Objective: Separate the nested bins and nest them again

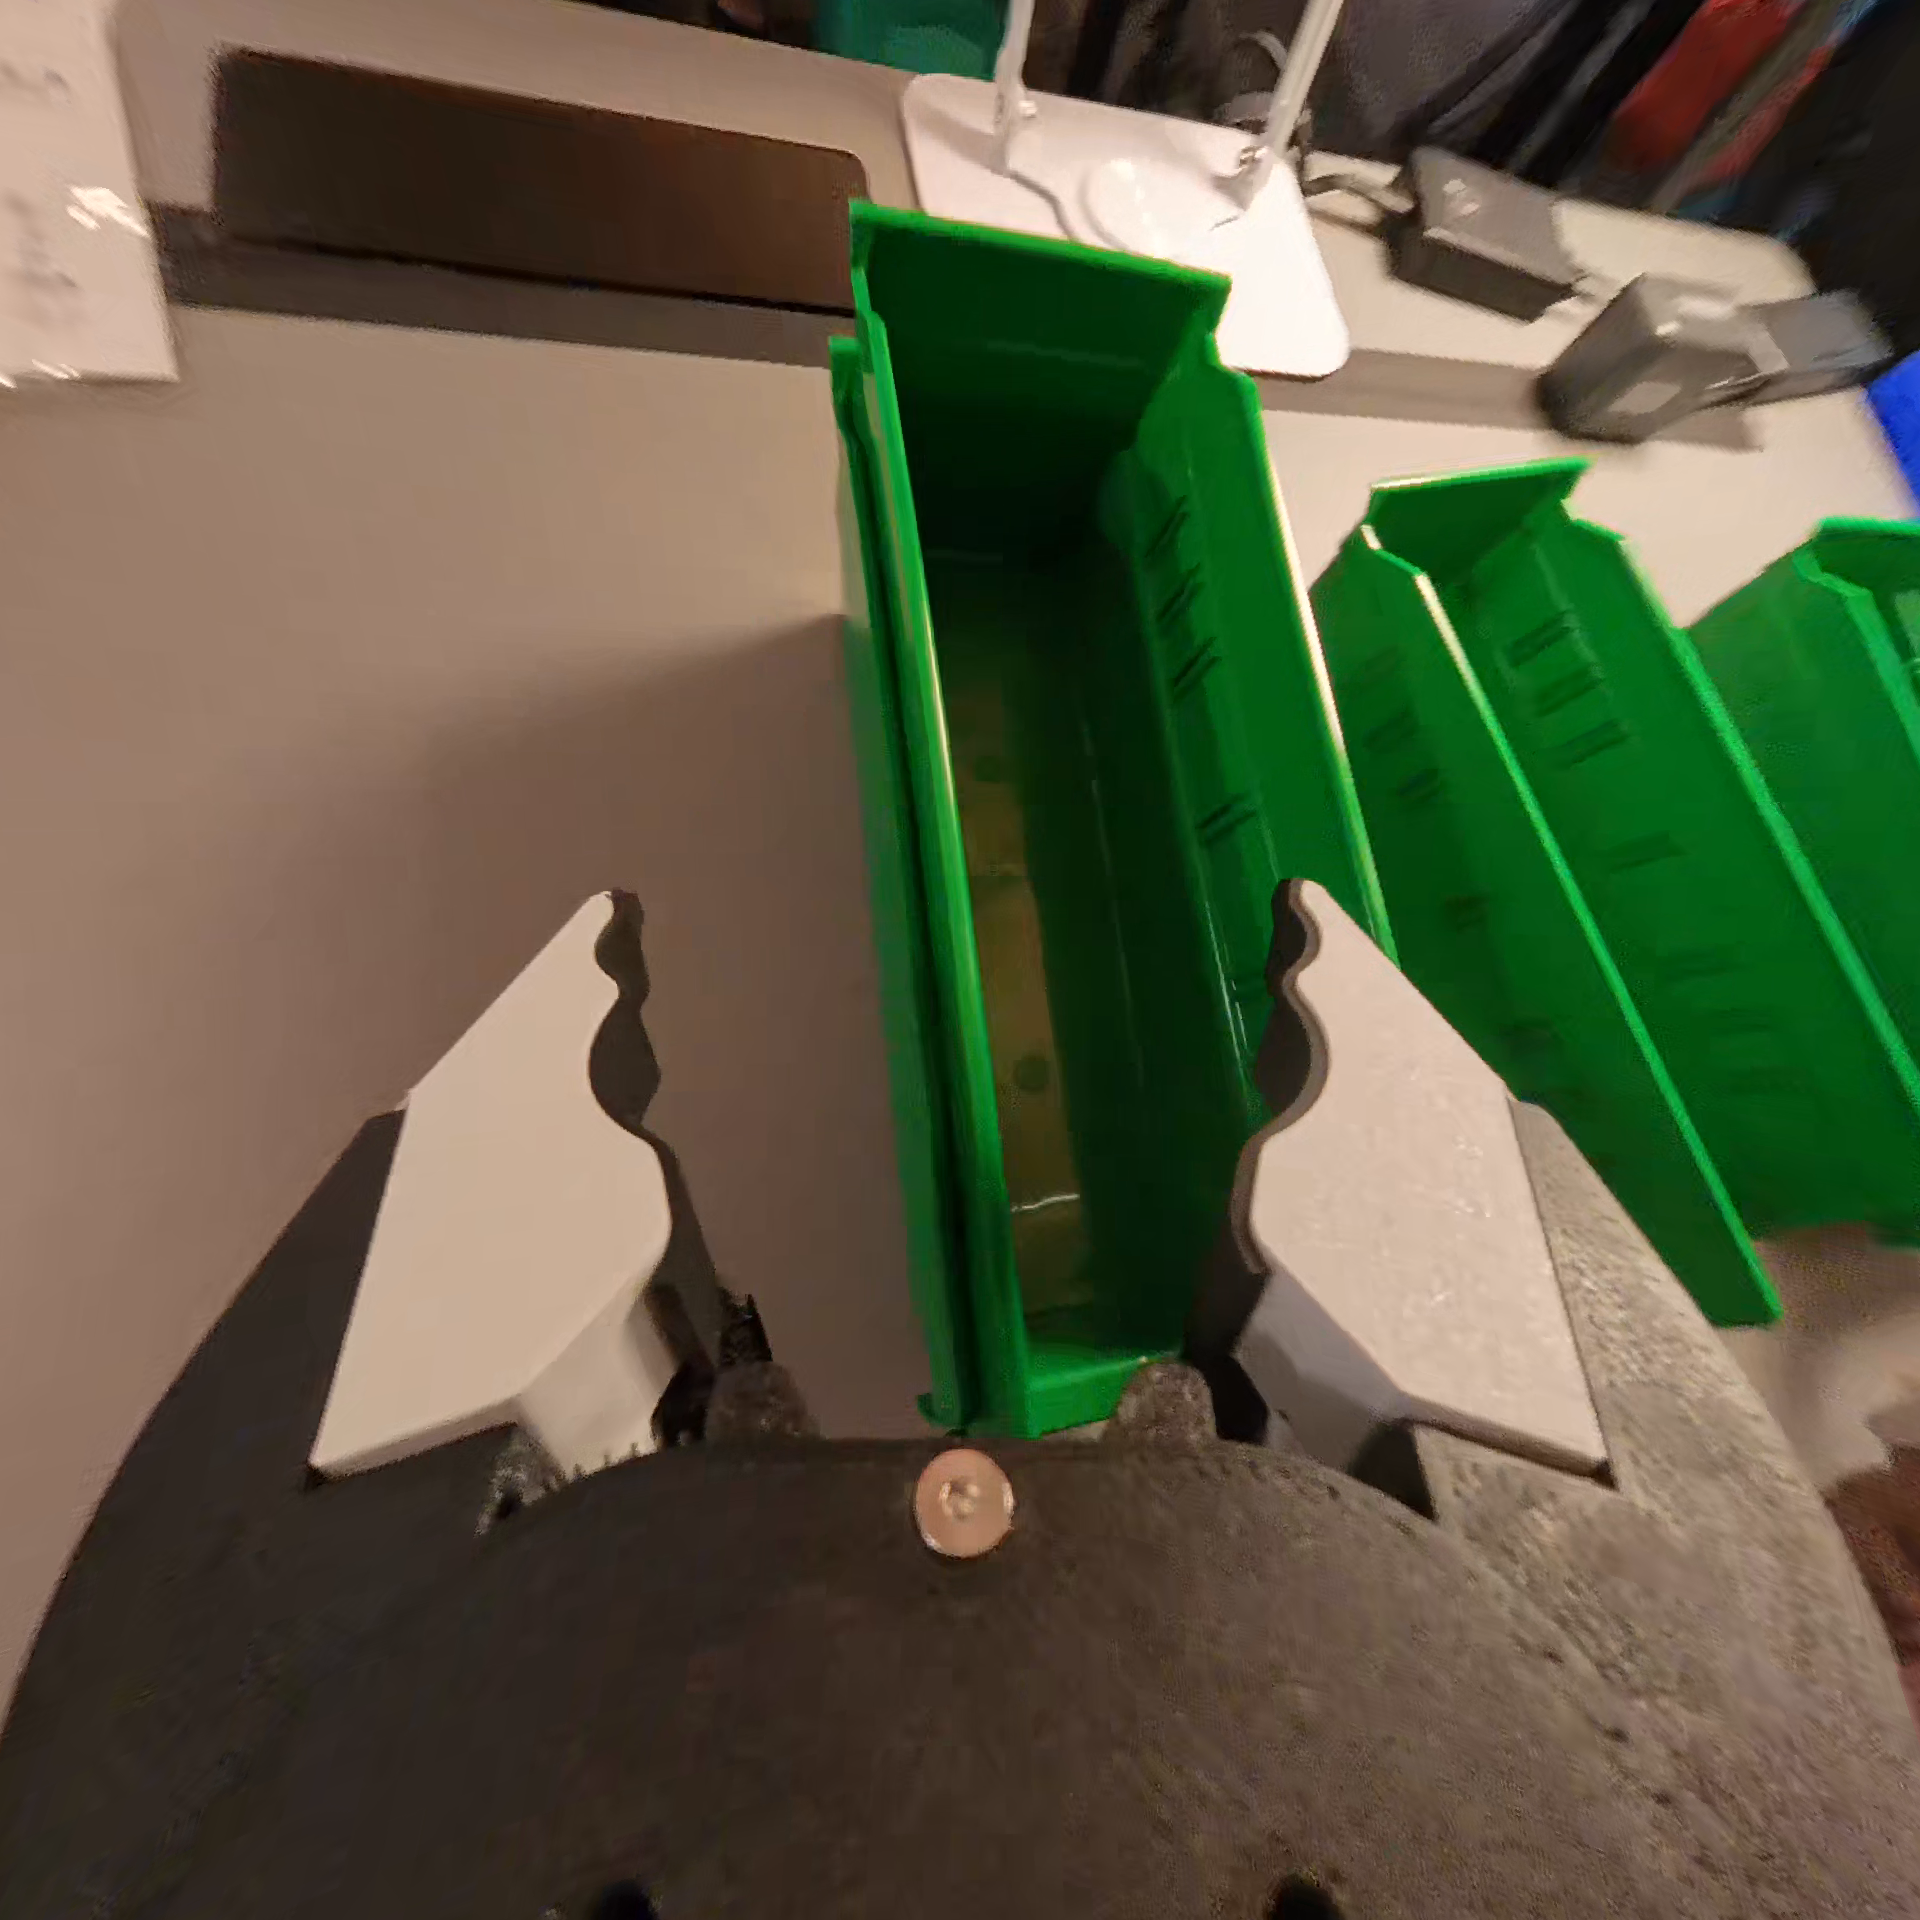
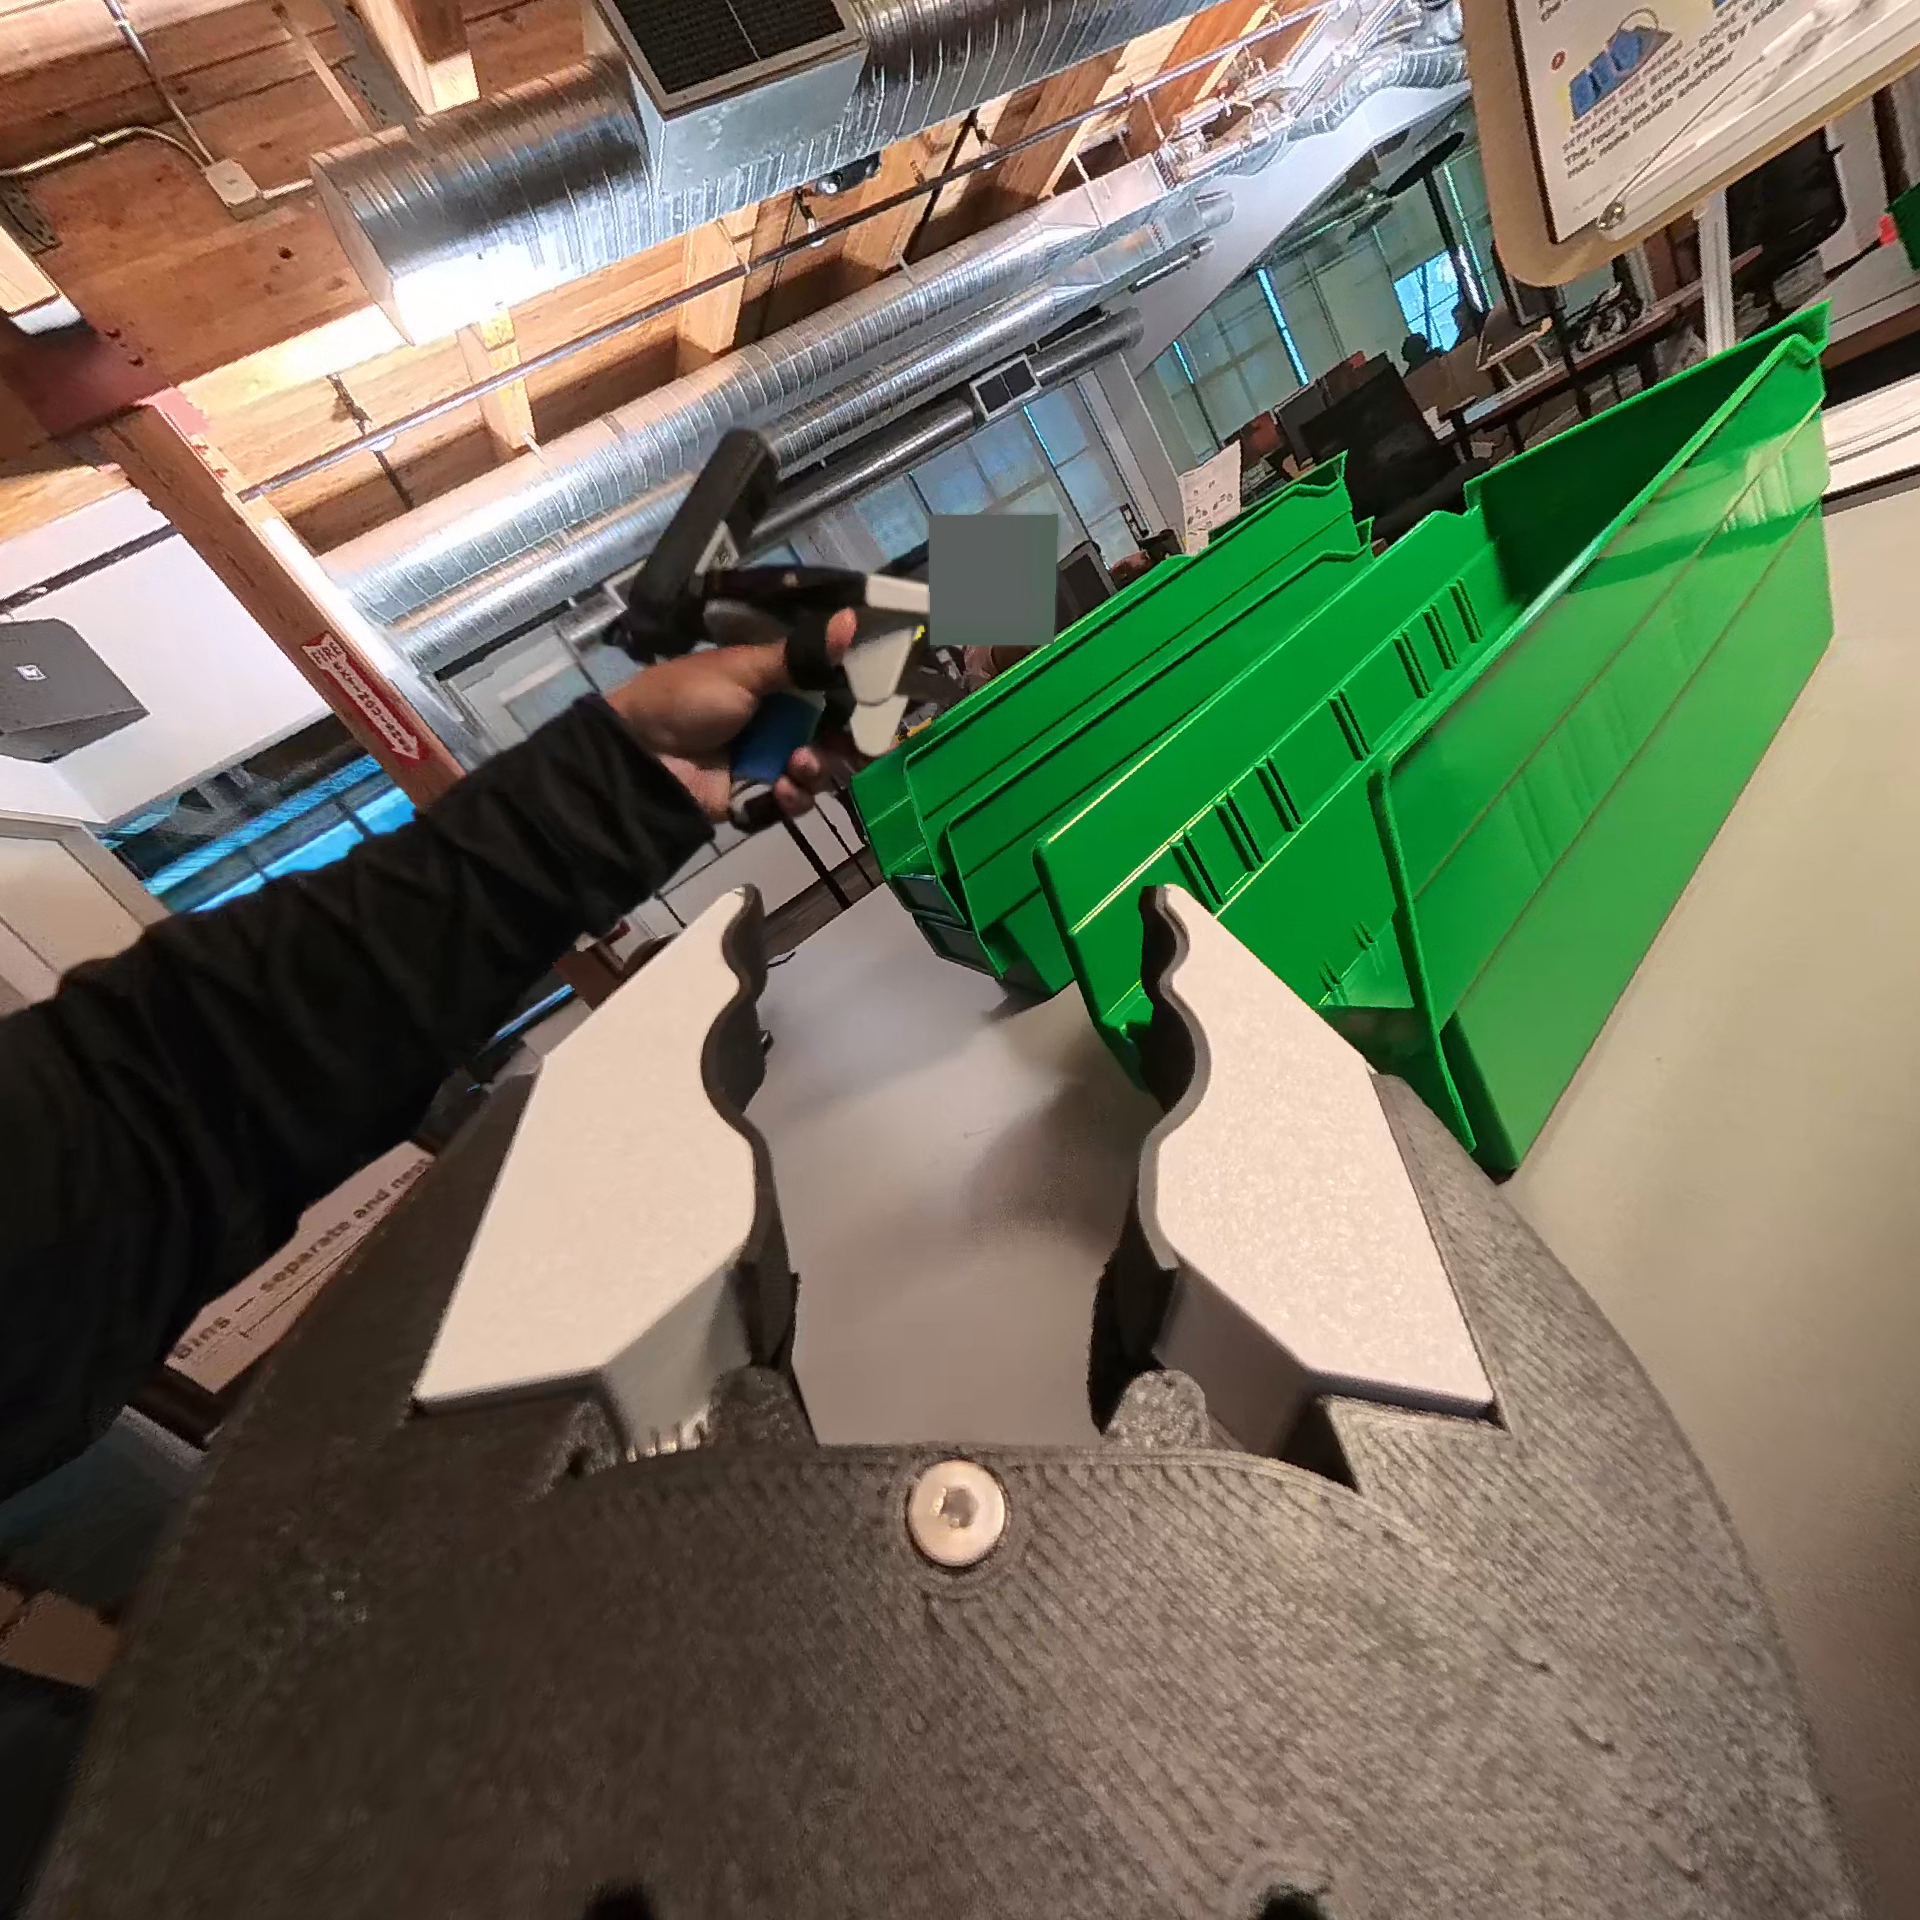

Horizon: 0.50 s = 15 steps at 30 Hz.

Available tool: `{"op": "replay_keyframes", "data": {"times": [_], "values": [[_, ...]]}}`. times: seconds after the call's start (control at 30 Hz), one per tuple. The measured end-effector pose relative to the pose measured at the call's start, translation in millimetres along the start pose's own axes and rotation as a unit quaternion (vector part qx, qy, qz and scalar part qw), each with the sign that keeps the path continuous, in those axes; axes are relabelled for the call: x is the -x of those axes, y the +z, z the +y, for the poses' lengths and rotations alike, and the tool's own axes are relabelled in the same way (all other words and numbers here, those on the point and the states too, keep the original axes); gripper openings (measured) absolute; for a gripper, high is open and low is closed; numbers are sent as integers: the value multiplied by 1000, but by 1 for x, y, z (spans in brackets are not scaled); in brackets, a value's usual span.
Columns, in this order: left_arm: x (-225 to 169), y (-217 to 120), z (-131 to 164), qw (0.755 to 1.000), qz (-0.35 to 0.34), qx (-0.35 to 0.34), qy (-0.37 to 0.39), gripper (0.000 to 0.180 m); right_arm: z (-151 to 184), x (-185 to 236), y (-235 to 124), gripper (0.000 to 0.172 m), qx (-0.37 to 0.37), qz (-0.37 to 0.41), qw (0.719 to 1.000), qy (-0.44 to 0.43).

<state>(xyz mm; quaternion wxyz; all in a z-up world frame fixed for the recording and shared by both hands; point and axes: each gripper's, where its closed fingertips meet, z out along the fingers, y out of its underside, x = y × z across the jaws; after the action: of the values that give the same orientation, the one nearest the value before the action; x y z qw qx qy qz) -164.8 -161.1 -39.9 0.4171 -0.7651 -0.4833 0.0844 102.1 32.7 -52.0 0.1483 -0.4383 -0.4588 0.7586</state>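
Note:
In the left wrist view a green bin stands lengthwise on the grey table, with a second green wall showing along its left side, as if two bins are nested. My left gripper is open wide around its near end. The left finger stands well clear of the bin and the right finger is at its right wall. Two more green bins lie to the right. My right gripper is open and empty beside the nearest green bin.
In the right wrist view a person's hand holds the left gripper over the far bins. A white lamp base, a dark board, black devices and a paper sit at the table's far side.

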Motion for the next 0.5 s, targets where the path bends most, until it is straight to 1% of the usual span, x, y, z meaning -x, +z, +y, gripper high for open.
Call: {"op": "replay_keyframes", "data": {"times": [0.07,0.13,0.17,0.23,0.33,0.5], "values": [[-7,3,14,997,75,1,-28,111,1,-1,1,73,3,5,1000,-3],[-18,8,26,989,141,10,-48,109,2,-1,2,73,7,10,1000,-7],[-25,10,30,984,169,12,-51,106,3,-2,2,73,9,13,1000,-9],[-35,14,36,978,204,12,-48,105,4,-2,3,73,11,18,1000,-13],[-45,15,38,972,235,-2,-32,109,4,-3,2,73,10,27,999,-22],[-68,3,46,944,324,-16,-56,108,0,-10,-4,73,8,55,998,-42]]}}
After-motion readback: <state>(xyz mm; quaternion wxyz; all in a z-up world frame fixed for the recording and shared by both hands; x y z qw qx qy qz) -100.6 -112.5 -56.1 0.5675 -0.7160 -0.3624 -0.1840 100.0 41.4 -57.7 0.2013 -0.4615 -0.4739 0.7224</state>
